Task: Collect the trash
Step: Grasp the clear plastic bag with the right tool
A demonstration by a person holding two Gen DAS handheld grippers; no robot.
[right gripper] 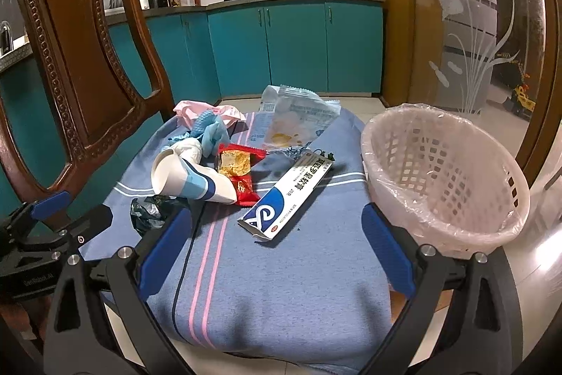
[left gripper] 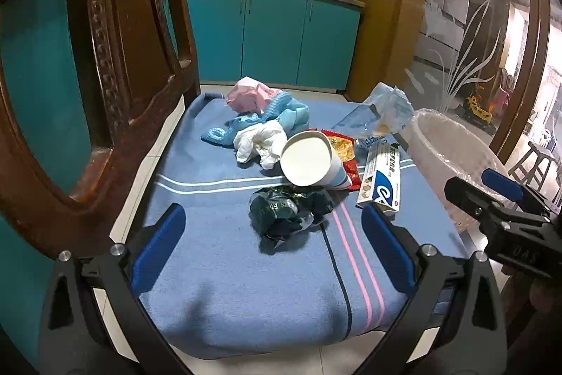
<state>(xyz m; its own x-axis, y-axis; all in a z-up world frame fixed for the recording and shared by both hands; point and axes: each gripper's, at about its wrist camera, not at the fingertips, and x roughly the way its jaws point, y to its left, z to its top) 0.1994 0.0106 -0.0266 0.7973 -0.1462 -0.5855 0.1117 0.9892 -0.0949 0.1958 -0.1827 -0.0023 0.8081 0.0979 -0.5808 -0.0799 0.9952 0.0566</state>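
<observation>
Trash lies on a blue cloth (left gripper: 246, 287) over a chair seat: a crumpled dark wrapper (left gripper: 288, 217), a tipped paper cup (left gripper: 309, 162), a white and blue ointment box (right gripper: 288, 194), a red snack packet (right gripper: 239, 174), white tissue (left gripper: 260, 143), blue gloves (left gripper: 267, 118), pink paper (left gripper: 249, 94) and a clear plastic bag (right gripper: 298, 118). My left gripper (left gripper: 274, 231) is open, just short of the dark wrapper. My right gripper (right gripper: 277, 234) is open and empty, near the box's front end. A lined white basket (right gripper: 442, 171) stands to the right.
The carved wooden chair back (right gripper: 77, 58) rises at the left. Teal kitchen cabinets (right gripper: 295, 48) and a stove with pans stand behind. A frosted glass partition (right gripper: 467, 23) is at the right. Tiled floor (right gripper: 358, 102) surrounds the chair.
</observation>
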